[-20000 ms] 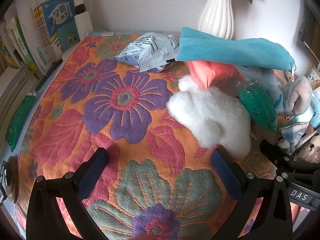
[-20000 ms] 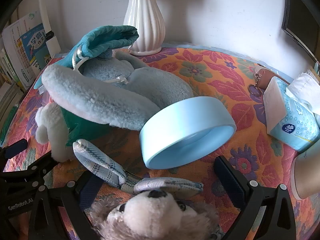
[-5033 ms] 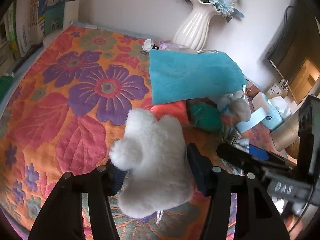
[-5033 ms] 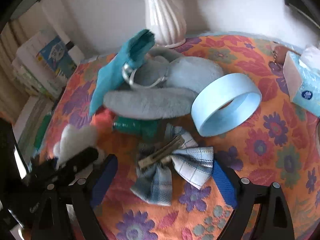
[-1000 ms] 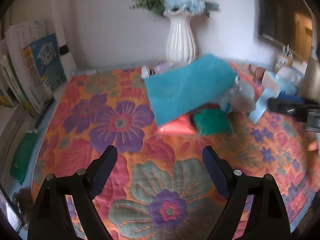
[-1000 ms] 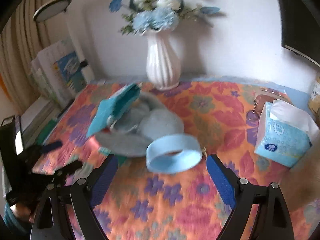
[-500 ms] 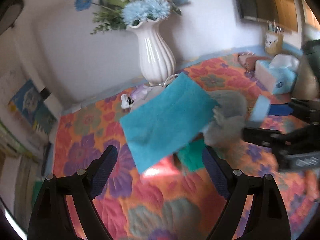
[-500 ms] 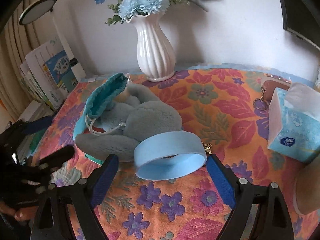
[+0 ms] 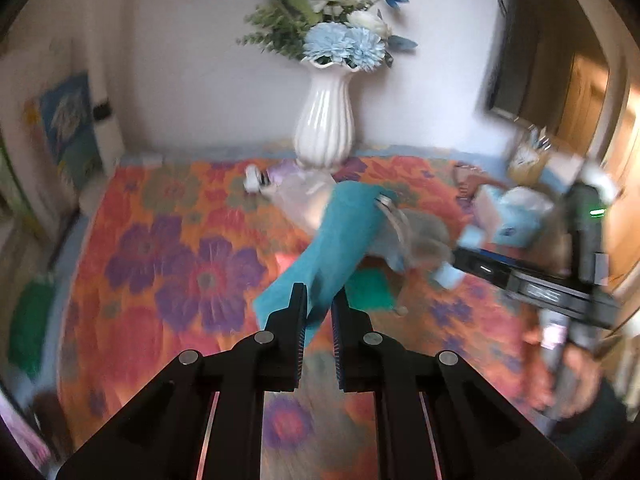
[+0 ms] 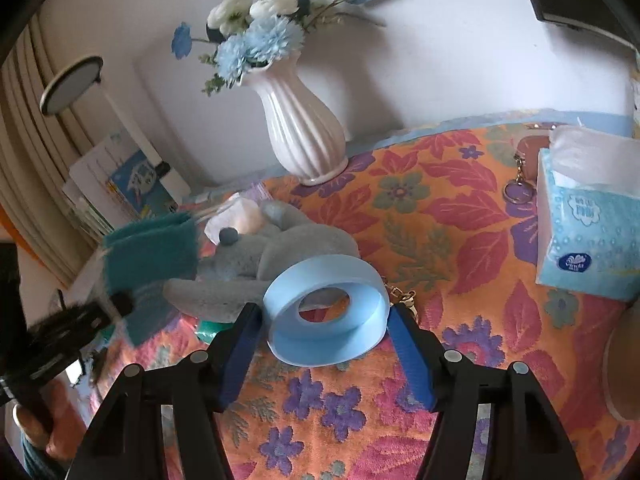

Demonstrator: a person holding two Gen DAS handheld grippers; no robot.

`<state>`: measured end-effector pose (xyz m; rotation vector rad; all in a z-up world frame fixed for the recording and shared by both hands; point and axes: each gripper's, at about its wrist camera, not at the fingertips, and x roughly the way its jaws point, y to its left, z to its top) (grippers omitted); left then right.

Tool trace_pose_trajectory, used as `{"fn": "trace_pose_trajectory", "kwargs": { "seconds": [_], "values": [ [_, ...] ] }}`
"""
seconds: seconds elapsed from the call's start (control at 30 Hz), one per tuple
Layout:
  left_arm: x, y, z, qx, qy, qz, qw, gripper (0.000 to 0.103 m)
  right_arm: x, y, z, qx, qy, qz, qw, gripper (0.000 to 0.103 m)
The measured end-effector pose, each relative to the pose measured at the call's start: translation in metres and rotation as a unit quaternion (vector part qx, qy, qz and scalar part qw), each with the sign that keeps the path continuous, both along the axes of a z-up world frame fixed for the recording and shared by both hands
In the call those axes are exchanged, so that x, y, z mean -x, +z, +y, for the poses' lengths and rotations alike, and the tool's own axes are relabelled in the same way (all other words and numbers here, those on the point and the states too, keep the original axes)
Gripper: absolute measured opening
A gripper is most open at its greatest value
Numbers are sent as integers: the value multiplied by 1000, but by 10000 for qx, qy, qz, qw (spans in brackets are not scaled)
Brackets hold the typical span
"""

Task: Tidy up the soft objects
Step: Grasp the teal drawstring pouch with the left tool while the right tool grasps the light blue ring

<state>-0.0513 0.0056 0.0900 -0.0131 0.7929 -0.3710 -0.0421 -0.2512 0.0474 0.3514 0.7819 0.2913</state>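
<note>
The left gripper (image 9: 318, 308) has just clenched on the teal pouch (image 9: 336, 240) edge (lifting it off the plush (image 10: 280, 260)). The right gripper (image 10: 324, 328) is closing, its 2 fingers (image 10: 240, 344) bracketing the blue ring (image 10: 326, 312); likely next to go in.

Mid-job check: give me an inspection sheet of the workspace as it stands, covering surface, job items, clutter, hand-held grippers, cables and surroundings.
Surface: floral cloth covers the table.
Job's things: teal pouch lifted at one corner; grey plush lying behind blue ring.
Clutter: tissue box, keyring, white vase.
Grippers: left hand-held gripper shut on the teal pouch; right hand-held gripper closing around the blue ring, contact unclear.
Cables: nothing seen.
Surroundings: books at the wall.
</note>
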Motion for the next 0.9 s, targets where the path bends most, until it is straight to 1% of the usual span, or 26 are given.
{"fn": "trace_pose_trajectory", "kwargs": {
  "seconds": [0.03,0.1,0.17,0.2,0.23,0.3,0.33,0.37,0.47,0.53,0.57,0.6,0.7,0.73,0.77,0.8,0.83,0.87,0.9],
  "values": [
    [8,3,6,43,30,56,10000,9,0,0,-1,-34,5,-3,10000,64],
    [21,8,14,-6,82,118,9999,9,2,0,-1,-91,33,-7,10000,64],
    [25,7,19,-75,126,334,9993,10,3,0,-1,-120,58,-11,9999,64],
    [24,3,19,-172,146,430,9988,11,3,1,-1,-132,70,-7,9999,64],
    [21,-5,18,-373,168,513,9978,12,3,1,0,-136,71,5,9999,64],
    [16,-16,17,-613,307,511,9963,33,3,1,-1,-151,69,25,9999,64],
    [12,-23,15,-642,271,515,9962,37,3,0,-1,-174,74,36,9998,65],
    [7,-32,12,-640,150,607,9960,38,3,0,-2,-206,73,56,9997,65],
    [-10,-57,1,-782,68,903,9928,38,2,-2,-5,-286,43,125,9995,65],
    [-18,-68,-2,-758,148,946,9925,38,2,-3,-7,-310,21,150,9994,65],
    [-19,-69,-2,-721,196,883,9933,40,2,-3,-7,-317,25,155,9994,65],
    [-21,-69,-1,-661,225,824,9941,45,2,-4,-6,-311,27,162,9994,66],
    [-24,-75,5,-335,248,816,9958,47,2,-4,-4,-252,43,177,9995,67],
    [-23,-76,8,-198,257,754,9966,46,1,-4,-3,-230,60,185,9995,67],
    [-25,-77,7,-156,259,725,9969,42,1,-4,-2,-213,70,190,9996,67],
    [-23,-76,7,-129,236,700,9972,25,2,-4,-1,-194,73,193,9996,67],
    [-22,-75,6,-90,141,703,9974,15,2,-4,-1,-183,64,196,9996,67],
    [-19,-74,3,-62,83,654,9978,8,2,-4,-2,-189,40,197,9996,69],
    [-14,-72,2,-45,57,554,9984,6,2,-4,-3,-214,26,191,9996,71]
  ]
}}
